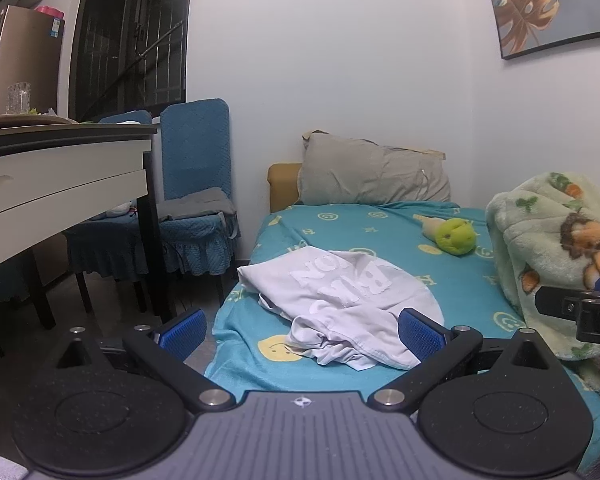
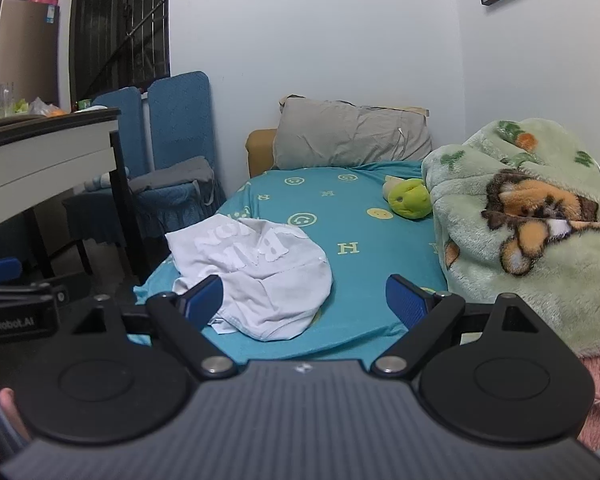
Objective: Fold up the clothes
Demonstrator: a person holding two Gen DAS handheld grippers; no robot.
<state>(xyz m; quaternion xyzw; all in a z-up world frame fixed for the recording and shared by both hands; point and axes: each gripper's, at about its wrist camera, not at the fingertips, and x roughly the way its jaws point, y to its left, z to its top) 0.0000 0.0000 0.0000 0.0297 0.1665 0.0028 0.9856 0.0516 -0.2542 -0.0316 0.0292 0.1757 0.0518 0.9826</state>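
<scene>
Both grippers hang low at frame bottom, jaws apart, nothing between them: left gripper [image 1: 302,332] and right gripper [image 2: 304,298] each aimed at the white T-shirt [image 1: 340,304], probably lining up a two-corner pick. Shirt lies crumpled at the near left of the teal sheet [image 1: 380,236], print face up, untouched. Green fleece blanket [image 2: 520,232] piled frame right, clear of the fold area.

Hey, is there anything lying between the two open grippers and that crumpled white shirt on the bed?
Nothing visible. The white shirt lies bunched on the teal sheet straight ahead of the open left gripper and right gripper. The green plush toy and fleece blanket sit beyond and to the right.
</scene>
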